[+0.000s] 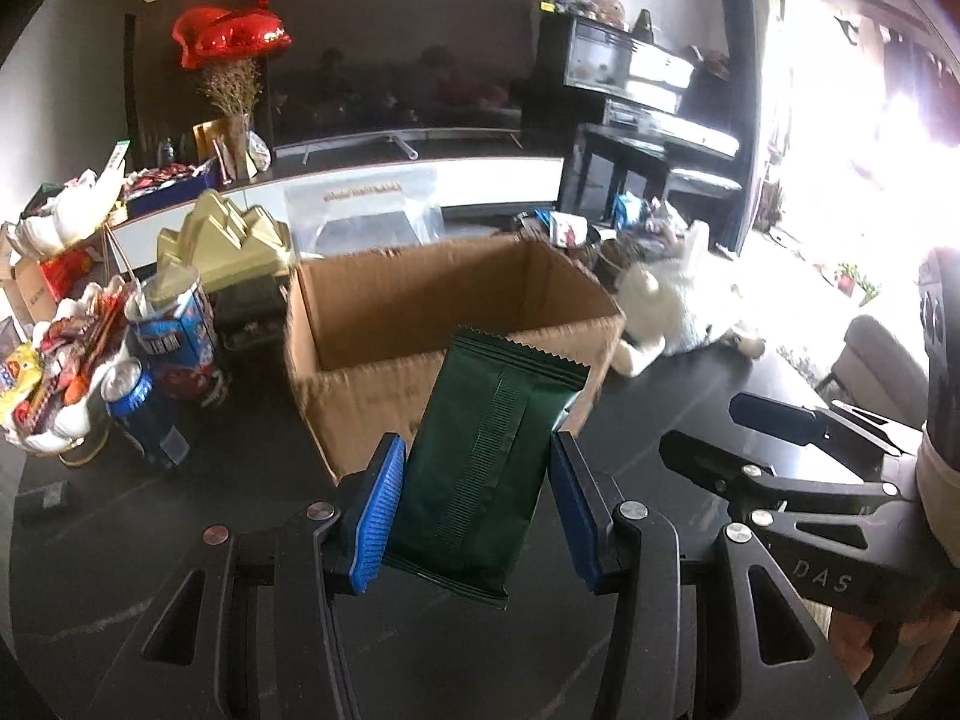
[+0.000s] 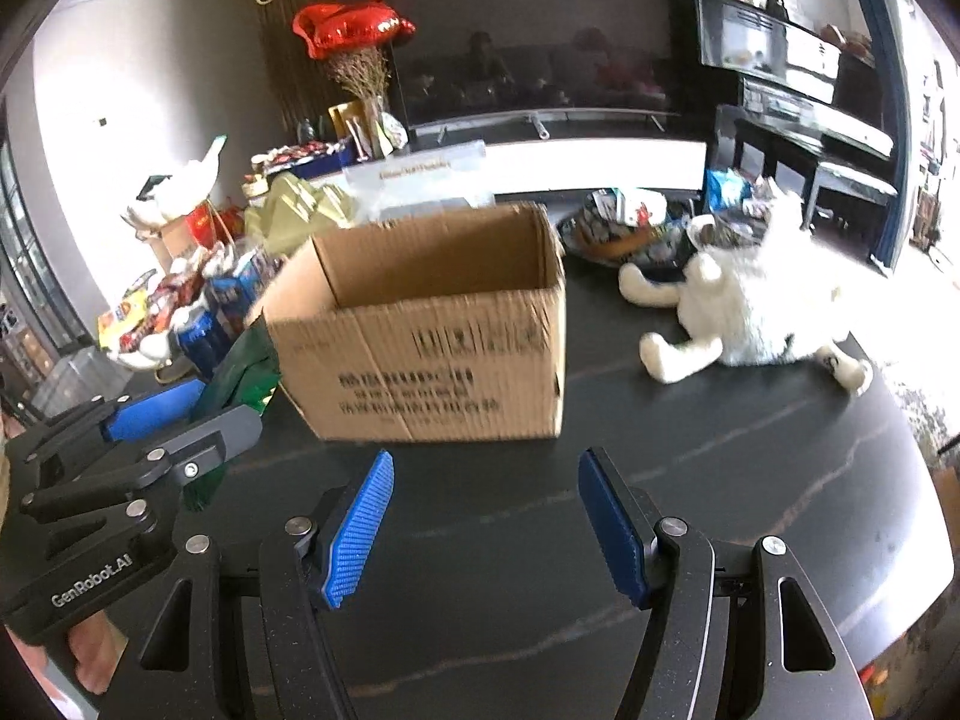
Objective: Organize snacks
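My left gripper (image 1: 474, 480) is shut on a dark green snack packet (image 1: 486, 462), held upright above the dark table just in front of an open cardboard box (image 1: 450, 312). The box looks empty inside. In the right wrist view the same packet (image 2: 240, 372) and left gripper (image 2: 180, 420) show at the left, beside the box (image 2: 432, 336). My right gripper (image 2: 486, 504) is open and empty over the table in front of the box; it also shows at the right of the left wrist view (image 1: 714, 426).
A white plush toy (image 2: 750, 300) lies right of the box. Cans (image 1: 168, 330) and a basket of snacks (image 1: 54, 378) stand to the left. A bowl of snacks (image 2: 624, 228) sits behind the box. A TV stand is beyond the table.
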Demonstrator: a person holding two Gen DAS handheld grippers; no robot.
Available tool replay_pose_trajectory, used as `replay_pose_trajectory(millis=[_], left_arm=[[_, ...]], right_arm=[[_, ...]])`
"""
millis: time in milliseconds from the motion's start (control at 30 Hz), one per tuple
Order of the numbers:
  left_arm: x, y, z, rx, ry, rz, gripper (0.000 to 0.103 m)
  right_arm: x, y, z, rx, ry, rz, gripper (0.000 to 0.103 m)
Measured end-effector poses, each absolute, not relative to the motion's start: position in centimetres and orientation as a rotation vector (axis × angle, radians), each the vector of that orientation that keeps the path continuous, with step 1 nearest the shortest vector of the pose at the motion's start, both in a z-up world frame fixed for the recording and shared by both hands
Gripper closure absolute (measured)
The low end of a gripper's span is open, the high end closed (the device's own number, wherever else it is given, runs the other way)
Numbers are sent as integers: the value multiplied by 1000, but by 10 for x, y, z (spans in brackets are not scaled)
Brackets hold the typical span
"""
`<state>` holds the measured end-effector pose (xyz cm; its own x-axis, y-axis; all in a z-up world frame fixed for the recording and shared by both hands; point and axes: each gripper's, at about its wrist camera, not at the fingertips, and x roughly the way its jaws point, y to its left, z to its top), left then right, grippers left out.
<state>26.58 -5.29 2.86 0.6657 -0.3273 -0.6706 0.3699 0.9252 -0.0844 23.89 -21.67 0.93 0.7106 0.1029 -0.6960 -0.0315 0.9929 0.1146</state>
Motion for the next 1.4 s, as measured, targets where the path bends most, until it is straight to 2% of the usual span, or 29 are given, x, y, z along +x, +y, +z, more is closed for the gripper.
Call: replay_pose_trajectory(millis=[467,800,833,900,1067,1167,1400], left_arm=[[341,-53,57,55,772,-347,55],[397,-61,54,69,825,-299,53],[400,-62,54,76,820,-297,52],[403,-62,54,75,813,-267,34],[397,-58,56,88,799,-229,31],[384,-55,59,97,783,-203,21],[346,-49,67,136,731,-161,13]], right_arm=[[301,-206,47,23,761,67,38],[354,-213,47,28,813,42,38],[357,-214,46,31,815,39,38],[362,-215,46,26,815,32,38],[367,-217,43,31,819,27,38],[364,-217,43,27,816,29,38],[339,-217,47,21,794,23,38]])
